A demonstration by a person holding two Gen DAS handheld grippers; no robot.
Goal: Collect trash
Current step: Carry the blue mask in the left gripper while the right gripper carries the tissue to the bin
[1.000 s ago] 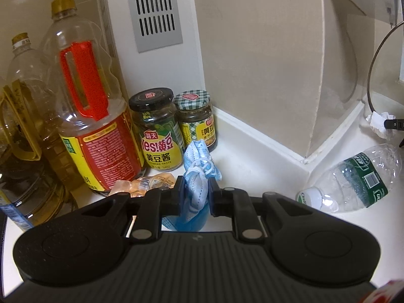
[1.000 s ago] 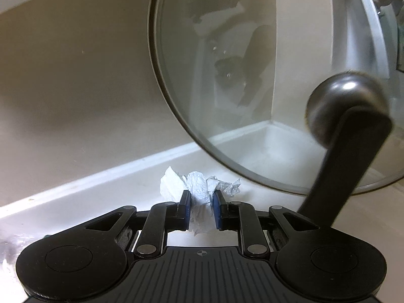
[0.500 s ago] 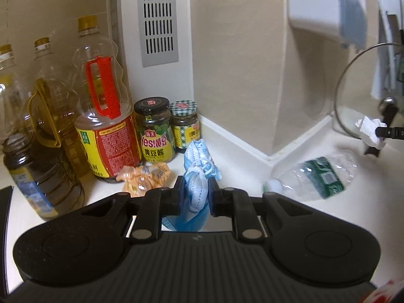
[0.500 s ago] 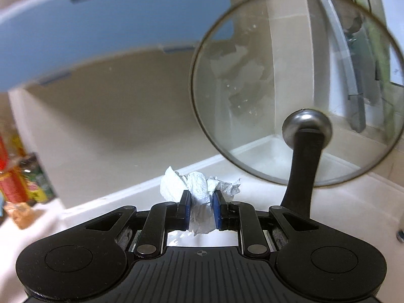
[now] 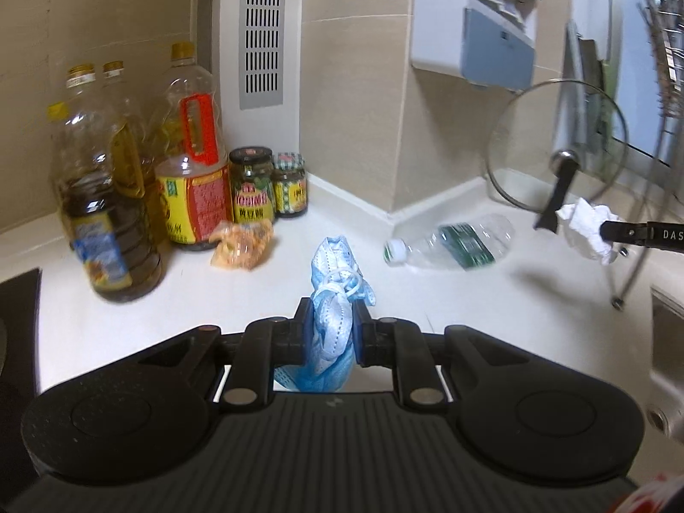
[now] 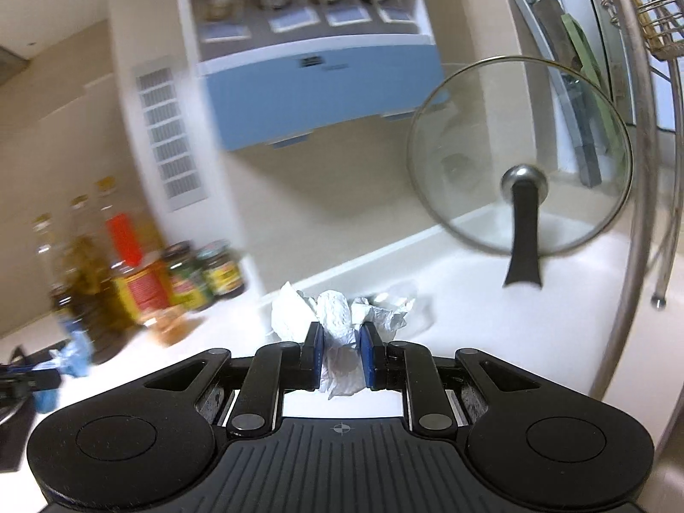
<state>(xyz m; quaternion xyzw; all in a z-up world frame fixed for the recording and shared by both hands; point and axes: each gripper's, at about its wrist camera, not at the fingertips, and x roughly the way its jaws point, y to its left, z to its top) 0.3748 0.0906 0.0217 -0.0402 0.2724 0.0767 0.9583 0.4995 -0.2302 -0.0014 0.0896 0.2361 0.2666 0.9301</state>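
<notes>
My left gripper (image 5: 331, 318) is shut on a crumpled blue face mask (image 5: 335, 282), held above the white counter (image 5: 128, 333). My right gripper (image 6: 340, 342) is shut on a wad of white tissue (image 6: 337, 318). In the left wrist view the same tissue (image 5: 588, 226) hangs from the right gripper (image 5: 609, 231) at the far right. An empty plastic water bottle (image 5: 453, 241) with a green label lies on its side near the wall corner. An orange crumpled wrapper (image 5: 241, 243) sits on the counter in front of the jars.
Several oil bottles (image 5: 102, 201) and two sauce jars (image 5: 267, 186) stand at the back left. A glass pot lid (image 5: 555, 154) leans on the right wall beside a wire dish rack (image 6: 641, 128). A blue-and-white dispenser (image 6: 316, 51) hangs on the wall. A black stovetop edge (image 5: 17, 299) is at left.
Both grippers have pulled back and up from the wall, each keeping its load. The bottles, jars, water bottle and pot lid now look smaller and farther away.
</notes>
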